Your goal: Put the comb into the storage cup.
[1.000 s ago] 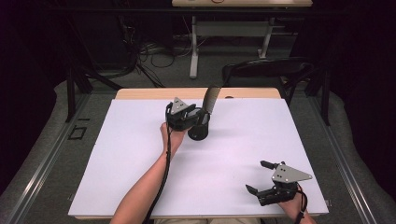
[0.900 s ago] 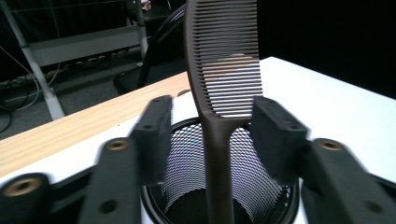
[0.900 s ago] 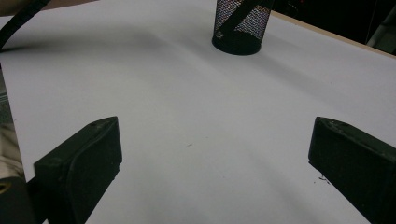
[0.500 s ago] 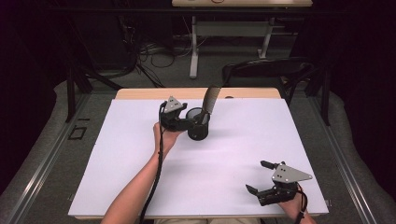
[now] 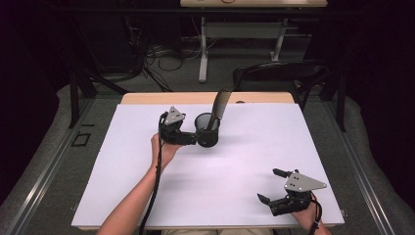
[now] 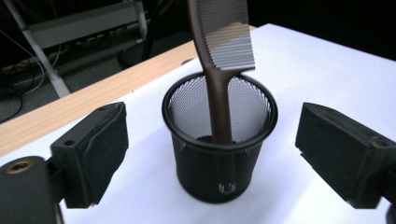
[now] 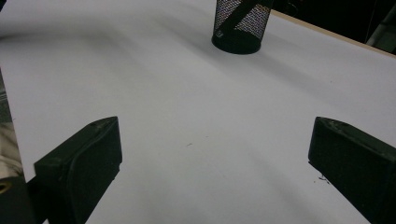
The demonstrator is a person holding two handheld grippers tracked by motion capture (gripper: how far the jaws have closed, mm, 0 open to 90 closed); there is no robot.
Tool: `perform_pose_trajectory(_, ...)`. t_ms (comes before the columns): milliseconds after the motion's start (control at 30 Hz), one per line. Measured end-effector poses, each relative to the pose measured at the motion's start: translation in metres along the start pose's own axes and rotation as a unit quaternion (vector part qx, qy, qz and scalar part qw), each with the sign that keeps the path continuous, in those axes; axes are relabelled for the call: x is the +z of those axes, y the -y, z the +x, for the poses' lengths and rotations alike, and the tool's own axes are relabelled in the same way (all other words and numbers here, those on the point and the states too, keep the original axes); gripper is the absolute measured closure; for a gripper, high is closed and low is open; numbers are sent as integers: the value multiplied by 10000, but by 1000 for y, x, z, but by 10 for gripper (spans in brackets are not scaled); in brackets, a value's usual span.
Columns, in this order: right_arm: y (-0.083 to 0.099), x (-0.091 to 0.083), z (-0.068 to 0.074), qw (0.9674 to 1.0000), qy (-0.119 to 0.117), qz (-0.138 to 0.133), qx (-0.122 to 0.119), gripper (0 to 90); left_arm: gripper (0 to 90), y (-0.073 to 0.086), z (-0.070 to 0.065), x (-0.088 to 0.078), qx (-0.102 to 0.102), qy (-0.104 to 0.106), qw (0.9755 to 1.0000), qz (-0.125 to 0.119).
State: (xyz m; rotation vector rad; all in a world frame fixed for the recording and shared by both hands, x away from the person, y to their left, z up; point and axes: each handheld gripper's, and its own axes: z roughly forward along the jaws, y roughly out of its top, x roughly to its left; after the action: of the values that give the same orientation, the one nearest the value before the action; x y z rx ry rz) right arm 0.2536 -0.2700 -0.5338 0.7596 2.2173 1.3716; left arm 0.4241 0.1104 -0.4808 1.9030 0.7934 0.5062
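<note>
A black mesh cup (image 5: 206,133) stands on the white table top (image 5: 122,161), left of centre toward the back. A dark brown comb (image 5: 219,105) stands in it handle down and leans to the right, teeth up. My left gripper (image 5: 194,137) is open just left of the cup. In the left gripper view the cup (image 6: 219,140) and comb (image 6: 224,42) sit ahead between the spread jaws of that gripper (image 6: 212,144), which touch nothing. My right gripper (image 5: 267,185) rests open near the front right corner. Its own view shows the right gripper (image 7: 215,154) over bare table, with the cup (image 7: 242,25) far ahead.
A strip of bare wood (image 5: 147,98) runs along the table's back edge. A dark chair (image 5: 279,73) stands behind the table at the right. Cables and desk legs (image 5: 203,54) lie on the floor beyond.
My left gripper has drawn back leftward, away from the comb and cup. The comb stays leaning in the cup. The right gripper has not moved.
</note>
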Motion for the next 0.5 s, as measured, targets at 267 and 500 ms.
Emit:
perform_pose_trajectory(267, 0, 0, 0, 10000, 0, -3, 4, 25, 34, 4, -1, -11, 37, -41, 9999, 94)
perform_pose_trajectory(500, 0, 0, 0, 10000, -3, 3, -1, 25, 7, 10, -4, -23, 87, -92, 9998, 181)
